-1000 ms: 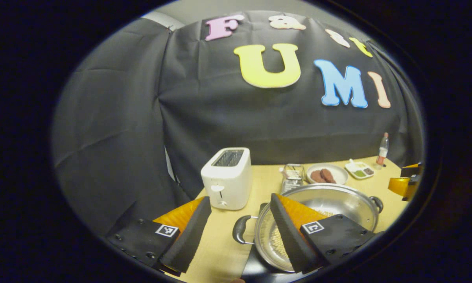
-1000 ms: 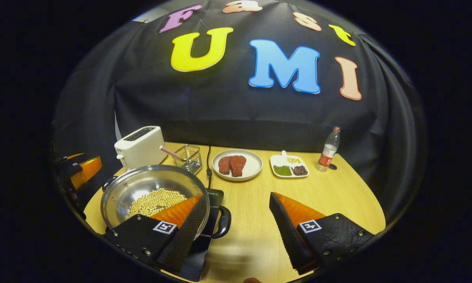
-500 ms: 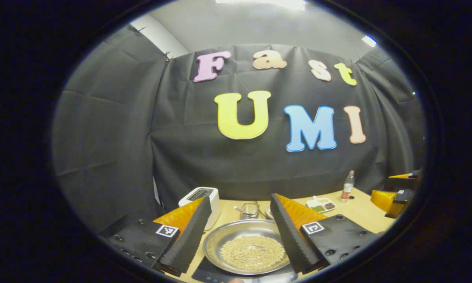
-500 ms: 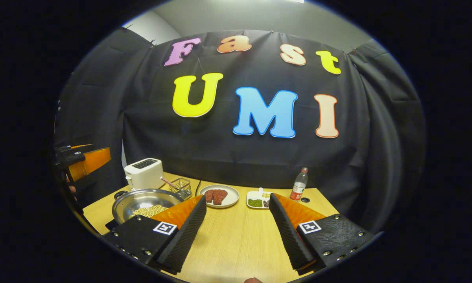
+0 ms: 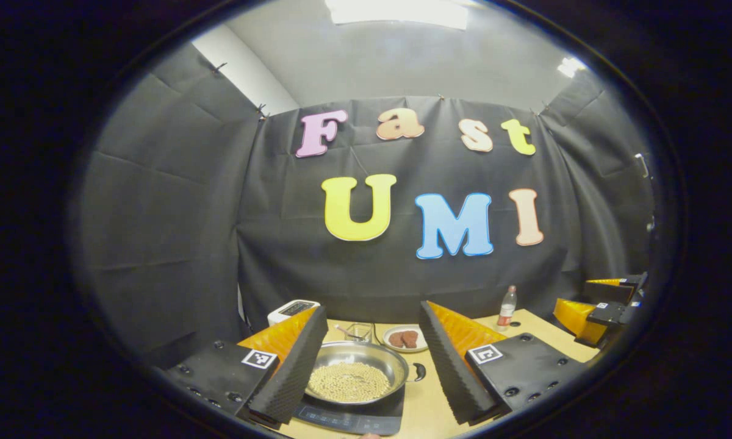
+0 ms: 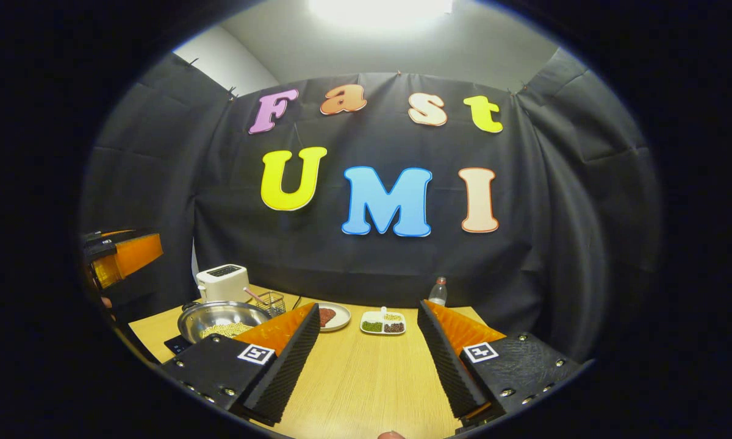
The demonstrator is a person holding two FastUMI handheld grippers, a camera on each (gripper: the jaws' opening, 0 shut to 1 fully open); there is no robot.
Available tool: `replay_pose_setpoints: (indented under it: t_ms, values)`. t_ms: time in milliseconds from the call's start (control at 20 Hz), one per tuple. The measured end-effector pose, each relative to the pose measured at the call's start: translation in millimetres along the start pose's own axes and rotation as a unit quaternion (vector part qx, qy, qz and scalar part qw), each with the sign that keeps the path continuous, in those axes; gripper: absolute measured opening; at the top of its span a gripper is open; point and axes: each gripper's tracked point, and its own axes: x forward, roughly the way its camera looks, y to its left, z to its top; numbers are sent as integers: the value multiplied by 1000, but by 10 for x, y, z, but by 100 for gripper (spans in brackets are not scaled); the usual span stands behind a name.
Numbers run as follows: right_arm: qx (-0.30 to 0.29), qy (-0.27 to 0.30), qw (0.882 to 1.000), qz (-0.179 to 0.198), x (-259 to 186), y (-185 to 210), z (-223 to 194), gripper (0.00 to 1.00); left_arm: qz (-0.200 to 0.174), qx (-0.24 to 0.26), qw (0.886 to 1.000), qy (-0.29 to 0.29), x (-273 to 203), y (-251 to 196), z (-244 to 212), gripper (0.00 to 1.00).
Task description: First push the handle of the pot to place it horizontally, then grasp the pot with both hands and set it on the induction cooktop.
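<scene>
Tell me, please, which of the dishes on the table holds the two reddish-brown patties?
The round white plate behind the pot holds them. The divided tray to its right carries small heaps of green, dark and pale beans instead.

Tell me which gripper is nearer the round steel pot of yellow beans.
Left. The left gripper hangs open just in front of the round steel pot of yellow beans; the right gripper, also open, sits off to the pot's right over bare table.
</scene>
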Motion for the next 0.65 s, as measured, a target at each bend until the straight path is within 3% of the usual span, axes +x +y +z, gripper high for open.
replay_pose_setpoints:
  t_ms: [150, 450, 600, 650]
  values:
    - [-12, -37, 999, 6, -57, -38, 214, 96, -6, -5, 1000, -13, -115, -39, 117, 98]
    - [0, -52, 999, 2, -146, 50, 361, 96, -15, -2, 1000, -24, -250, -2, 221, 100]
    - [2, -61, 998, 6, -199, 102, 412, 97, -19, -5, 999, -29, -277, 12, 252, 92]
    - [-2, -61, 998, 6, -208, 115, 397, 96, -21, -5, 999, -30, -277, 0, 261, 100]
